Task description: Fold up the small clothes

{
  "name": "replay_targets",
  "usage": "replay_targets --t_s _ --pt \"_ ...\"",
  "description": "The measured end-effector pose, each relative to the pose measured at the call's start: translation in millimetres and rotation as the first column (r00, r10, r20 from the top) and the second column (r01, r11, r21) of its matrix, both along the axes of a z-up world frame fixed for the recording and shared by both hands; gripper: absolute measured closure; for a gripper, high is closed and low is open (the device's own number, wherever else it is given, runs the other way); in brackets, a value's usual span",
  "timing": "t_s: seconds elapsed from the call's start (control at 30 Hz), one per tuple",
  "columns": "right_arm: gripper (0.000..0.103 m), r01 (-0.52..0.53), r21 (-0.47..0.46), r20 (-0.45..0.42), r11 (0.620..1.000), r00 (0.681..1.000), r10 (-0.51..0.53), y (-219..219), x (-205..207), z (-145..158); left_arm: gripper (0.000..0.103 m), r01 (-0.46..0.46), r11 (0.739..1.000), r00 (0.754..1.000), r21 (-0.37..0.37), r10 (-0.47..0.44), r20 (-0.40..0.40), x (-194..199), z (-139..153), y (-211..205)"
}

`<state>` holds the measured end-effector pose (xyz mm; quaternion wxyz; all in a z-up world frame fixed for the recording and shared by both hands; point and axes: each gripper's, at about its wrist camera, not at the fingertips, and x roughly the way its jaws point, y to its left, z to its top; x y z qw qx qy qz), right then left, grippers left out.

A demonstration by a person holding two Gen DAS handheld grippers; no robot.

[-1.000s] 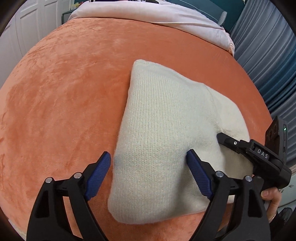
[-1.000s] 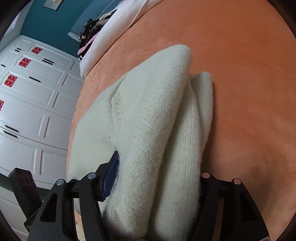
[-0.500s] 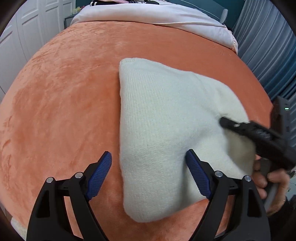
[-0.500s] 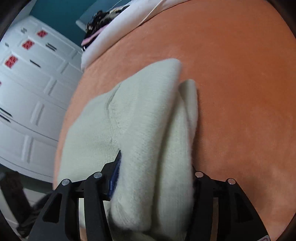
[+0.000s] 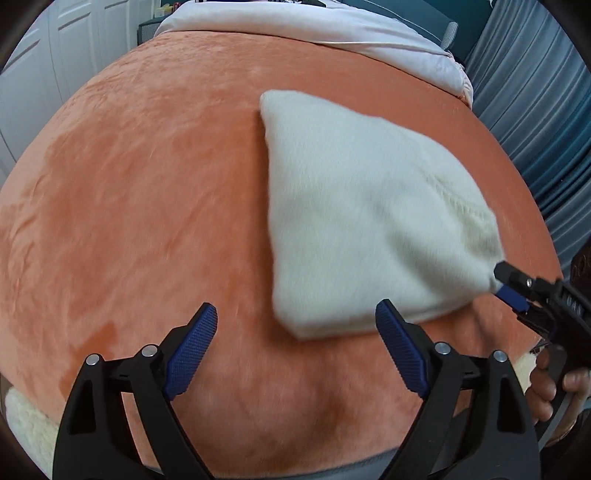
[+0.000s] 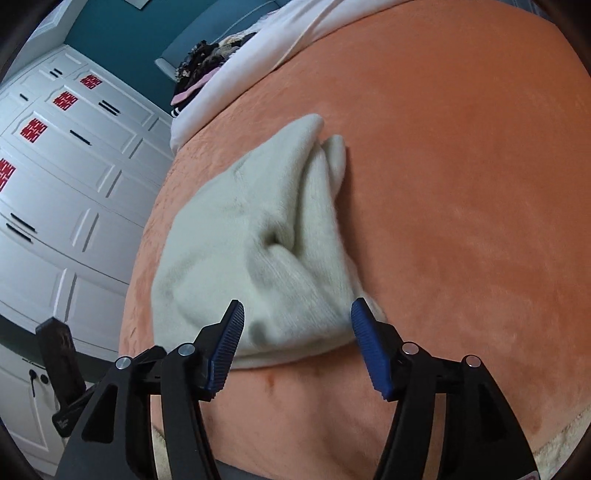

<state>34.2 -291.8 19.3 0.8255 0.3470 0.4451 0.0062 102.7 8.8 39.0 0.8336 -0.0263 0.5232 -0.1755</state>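
Shifted, motion-blurred sweater beyond right claw

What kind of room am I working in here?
Most likely a bedroom: the cream knit garment lies on an orange plush bedspread, with white wardrobe doors and blue curtains around it.

A cream-white folded knit garment shows a faint ribbed weave and lies on a plain salmon-orange plush blanket. Both the left gripper and the right gripper have black frames with dark blue ridged pads and silver rivets. The panelled white wardrobe doors carry red paper cut-outs and black bar handles, beside a teal wall and grey-blue pleated curtains.
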Motion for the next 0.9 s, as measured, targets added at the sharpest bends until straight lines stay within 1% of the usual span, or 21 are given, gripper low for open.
replay_targets --t_s 0.07,0.13,0.27,0.3,0.33,0.37,0.4,0.43,0.47,0.5,0.57,0.6,0.63,0.67,0.7,0.73,0.77,0.8,0.83,0.87,0.9 --pt "0.043 0.018 0.08 0.012 0.997 1.0 -0.019 2.2 -2.0 -2.6 0.018 -0.008 1.0 1.0 0.019 0.008 0.007 -9.2 -4.2 3.9" --pt "0.043 0.035 0.114 0.042 0.993 0.998 -0.04 9.1 -6.1 1.7 0.018 -0.012 1.0 1.0 0.024 0.012 0.014 -12.1 -6.1 4.2" --pt "0.043 0.017 0.04 0.059 0.999 0.998 -0.02 20.0 13.1 8.7 0.018 -0.009 1.0 0.998 0.013 0.009 0.056 -9.9 -2.1 -5.2" --pt "0.044 0.028 0.041 0.059 0.999 0.998 -0.03 19.3 17.8 7.1 0.018 0.007 1.0 0.998 0.026 -0.009 0.063 -6.5 -5.1 -11.5" --pt "0.047 0.037 0.053 0.053 0.998 0.998 -0.04 17.8 24.9 3.4 0.02 0.022 0.998 0.998 0.059 -0.025 0.06 -2.5 -11.5 -18.1" --pt "0.071 0.051 0.057 0.033 0.997 0.998 -0.053 17.7 31.9 -0.3 0.032 0.034 0.995 0.998 0.093 -0.039 0.05 1.4 -18.7 -23.4" --pt "0.09 0.055 0.04 0.004 0.998 0.998 -0.055 20.1 38.4 -1.0 0.052 0.05 0.992 0.998 0.114 -0.054 0.037 4.9 -24.0 -26.2" --pt "0.09 0.031 0.016 -0.009 0.999 0.999 -0.031 25.6 45.2 5.2 0.061 0.05 0.991 0.998 0.125 -0.054 0.031 7.7 -24.7 -25.5" --pt "0.091 -0.003 0.005 0.045 1.0 0.999 0.003 33.6 48.7 23.3 0.068 0.039 0.994 0.999 0.102 -0.042 0.03 9.8 -21.4 -20.5" --pt "0.091 -0.045 0.016 0.138 0.999 0.99 0.042 42.2 48.2 48.2 0.072 0.015 0.998 0.999 0.064 -0.017 0.033 10.9 -15.7 -11.9" --pt "0.092 -0.12 0.064 0.299 0.991 0.95 0.096 52.6 42.0 97.8 0.074 -0.04 0.999 0.998 0.035 0.039 0.047 12.9 -9.2 3.5" --pt "0.093 -0.153 0.107 0.358 0.982 0.928 0.106 52.6 38.3 112.1 0.074 -0.065 0.998 0.997 -0.002 0.065 0.04 14.4 -8.3 12.4" --pt "0.093 -0.169 0.127 0.38 0.978 0.919 0.109 51.4 35.9 114.7 0.074 -0.089 0.996 0.995 -0.016 0.09 0.037 15.5 -8.8 17.6" --pt "0.094 -0.152 0.114 0.366 0.982 0.925 0.101 48.9 35.0 106.7 0.074 -0.105 0.994 0.994 -0.009 0.105 0.036 16.9 -10.3 20.1" --pt "0.094 -0.113 0.071 0.309 0.991 0.947 0.085 44.7 35.6 87.9 0.074 -0.121 0.993 0.992 -0.007 0.121 0.02 18.8 -15.6 22.9" --pt "0.094 -0.069 0.018 0.214 0.997 0.975 0.063 38.6 38.2 59.4 0.074 -0.135 0.991 0.991 -0.017 0.135 -0.002 20.6 -21.2 25.7" --pt "0.094 -0.029 -0.014 0.079 0.999 0.996 0.03 29.7 41.1 20.0 0.074 -0.145 0.989 0.989 -0.035 0.144 -0.036 21.6 -29.8 27.8" --pt "0.094 -0.01 0.004 -0.018 1.0 1.0 0.01 24.5 40.9 -10.8 0.073 -0.147 0.989 0.988 -0.034 0.145 -0.052 21.5 -35.1 28.0" --pt "0.094 0.007 0.046 -0.054 0.999 0.999 -0.005 21.1 34.8 -31.0 0.073 -0.143 0.99 0.989 -0.022 0.142 -0.043 19.6 -37.4 26.7" --pt "0.093 0.013 0.056 -0.034 0.998 0.999 -0.011 22.0 26.8 -33.7 0.073 -0.134 0.991 0.991 -0.009 0.134 -0.023 17.3 -37.2 25.2" --pt "0.091 0.008 0.032 -0.017 0.999 1.0 -0.007 26.3 22.0 -28.7 0.072 -0.13 0.991 0.991 -0.003 0.13 -0.011 15.8 -36.6 25.0"
